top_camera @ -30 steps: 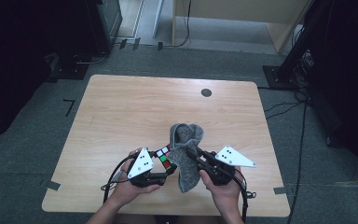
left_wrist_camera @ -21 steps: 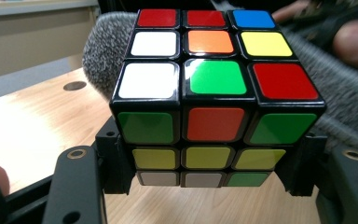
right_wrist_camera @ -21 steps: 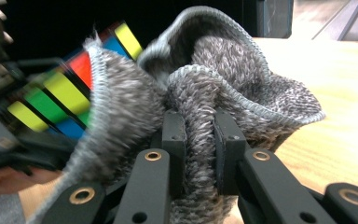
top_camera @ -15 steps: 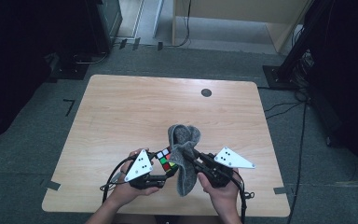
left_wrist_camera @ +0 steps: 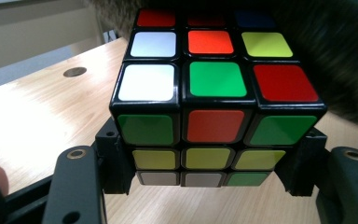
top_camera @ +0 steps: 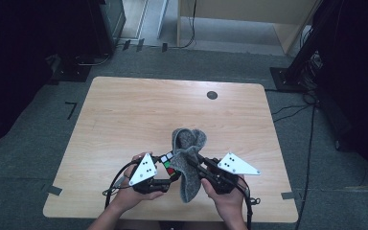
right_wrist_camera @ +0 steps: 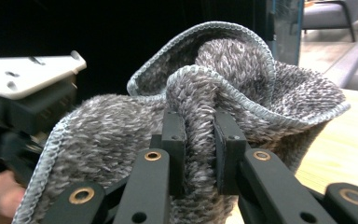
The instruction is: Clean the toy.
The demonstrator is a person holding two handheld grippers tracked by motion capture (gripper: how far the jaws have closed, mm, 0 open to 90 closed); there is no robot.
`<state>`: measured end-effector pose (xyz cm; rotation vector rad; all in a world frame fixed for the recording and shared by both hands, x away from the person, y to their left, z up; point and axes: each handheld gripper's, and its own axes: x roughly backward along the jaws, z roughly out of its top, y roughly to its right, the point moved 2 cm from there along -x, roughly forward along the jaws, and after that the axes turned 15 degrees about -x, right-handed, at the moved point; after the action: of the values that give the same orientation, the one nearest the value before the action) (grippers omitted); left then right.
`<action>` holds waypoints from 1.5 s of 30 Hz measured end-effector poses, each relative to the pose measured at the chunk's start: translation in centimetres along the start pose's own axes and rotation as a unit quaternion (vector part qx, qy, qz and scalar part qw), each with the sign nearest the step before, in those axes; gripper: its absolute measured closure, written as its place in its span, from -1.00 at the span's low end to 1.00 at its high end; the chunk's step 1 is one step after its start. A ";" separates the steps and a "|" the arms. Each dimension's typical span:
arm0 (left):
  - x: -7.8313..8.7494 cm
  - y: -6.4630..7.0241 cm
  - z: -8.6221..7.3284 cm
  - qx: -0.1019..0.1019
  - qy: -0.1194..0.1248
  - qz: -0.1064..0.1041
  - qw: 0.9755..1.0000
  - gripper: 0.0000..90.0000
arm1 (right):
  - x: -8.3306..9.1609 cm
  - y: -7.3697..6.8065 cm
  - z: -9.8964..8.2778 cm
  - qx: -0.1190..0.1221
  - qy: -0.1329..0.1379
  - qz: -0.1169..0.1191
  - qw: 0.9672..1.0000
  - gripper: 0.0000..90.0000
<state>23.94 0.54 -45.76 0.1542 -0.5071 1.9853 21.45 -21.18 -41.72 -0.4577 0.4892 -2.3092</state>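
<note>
Cloth (top_camera: 188,158) shifted left — hiding cube (top_camera: 168,163), left claw (left_wrist_camera: 205,163) clamping cube, right claw (right_wrist_camera: 199,140) pinching cloth.

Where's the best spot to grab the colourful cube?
Probably where the left gripper has the cube now: low on two opposite flat sides, coming in level from the person's side. Flat, parallel faces give the jaws a square grip, and the grey cloth covers its far side.

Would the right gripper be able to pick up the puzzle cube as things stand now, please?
Probably not. The right gripper is shut on a fold of the grey cloth, so its jaws are full, and the cube is already clamped between the left gripper's jaws. The cloth would have to be let go first.
</note>
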 end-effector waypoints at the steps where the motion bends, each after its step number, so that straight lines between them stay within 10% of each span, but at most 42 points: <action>1: 0.0 0.0 0.0 0.000 0.001 0.001 1.000 -0.24 | -0.1 0.2 -0.2 -0.001 -0.002 -0.005 1.000 0.75; 5: 0.6 -0.3 0.3 0.007 0.017 0.000 1.000 -0.24 | -1.3 1.8 -1.6 -0.024 -0.046 -0.036 0.998 0.74; 13: -0.1 0.0 -0.3 -0.001 -0.010 -0.003 1.000 -0.24 | -0.2 0.1 -0.2 -0.002 -0.003 -0.007 1.000 0.74; 19: 0.4 -0.2 0.3 0.008 0.011 -0.004 1.000 -0.24 | -1.3 2.2 -1.8 -0.024 -0.047 -0.036 0.998 0.74; 27: -0.2 0.0 -0.3 0.001 -0.018 -0.006 1.000 -0.24 | -0.2 -0.1 -0.3 0.008 -0.002 -0.002 1.000 0.74; 45: 0.1 0.1 0.1 0.002 0.001 -0.014 1.000 -0.24 | 0.0 0.2 -0.2 -0.018 0.004 0.001 1.000 0.74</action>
<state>23.80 0.54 -45.66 0.1600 -0.4969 1.9599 21.51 -21.25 -42.05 -0.4656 0.5363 -2.3052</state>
